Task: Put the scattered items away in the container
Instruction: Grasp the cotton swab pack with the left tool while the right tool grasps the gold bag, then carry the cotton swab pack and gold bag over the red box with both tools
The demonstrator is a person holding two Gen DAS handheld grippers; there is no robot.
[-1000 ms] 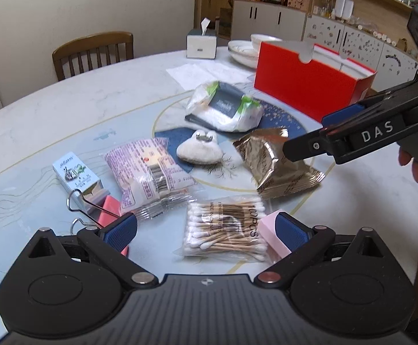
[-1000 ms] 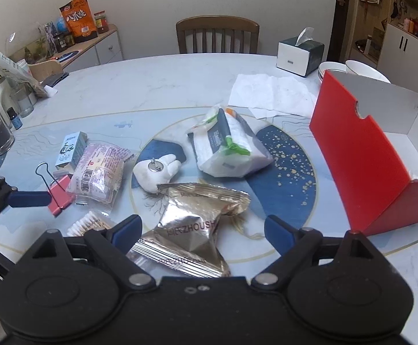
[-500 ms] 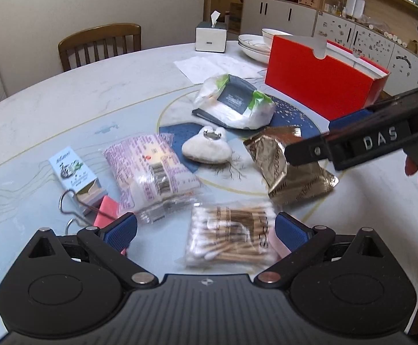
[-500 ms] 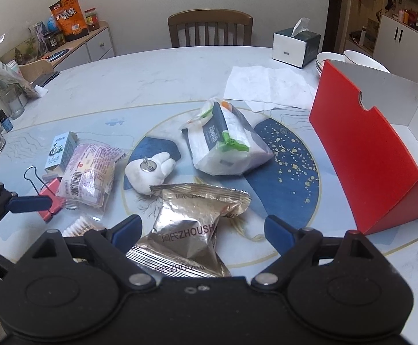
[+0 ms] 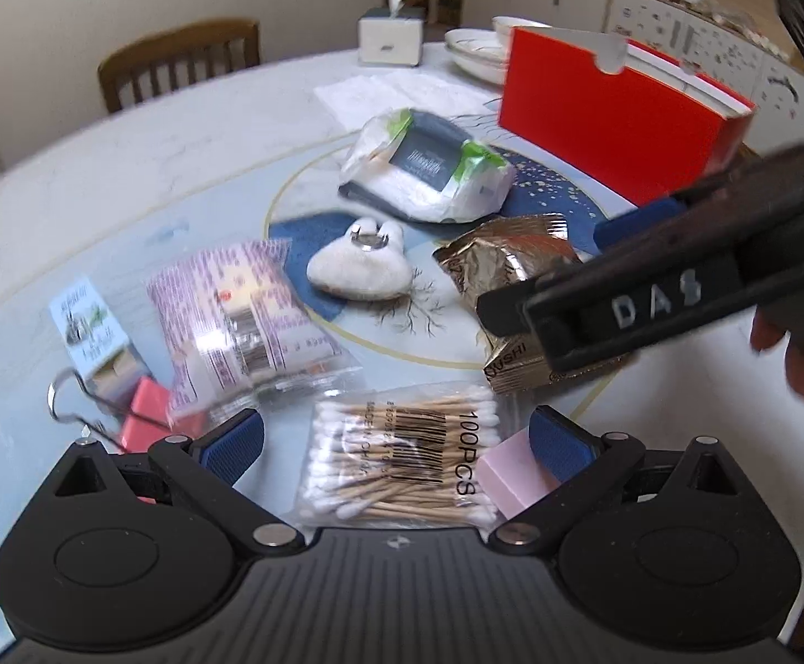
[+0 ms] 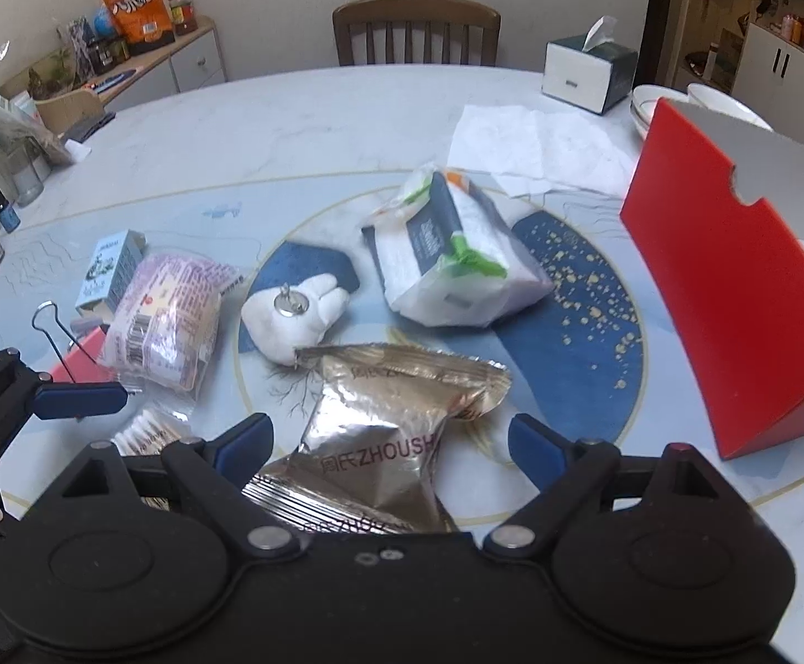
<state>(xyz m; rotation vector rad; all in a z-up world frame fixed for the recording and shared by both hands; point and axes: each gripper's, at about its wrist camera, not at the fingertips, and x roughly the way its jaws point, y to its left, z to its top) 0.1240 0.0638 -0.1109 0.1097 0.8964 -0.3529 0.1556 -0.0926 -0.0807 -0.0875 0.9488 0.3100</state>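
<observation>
On the bench, the left gripper hangs with fingers spread wide, empty, over the cotton swab pack. Further right, the right gripper is likewise released, its fingers straddling the foil snack packet without pressing it. The red container stands at far right.

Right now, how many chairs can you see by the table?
1: a brown wooden chair with a slatted back stands at the far side of the round marble table. Others may be hidden outside the view.
</observation>
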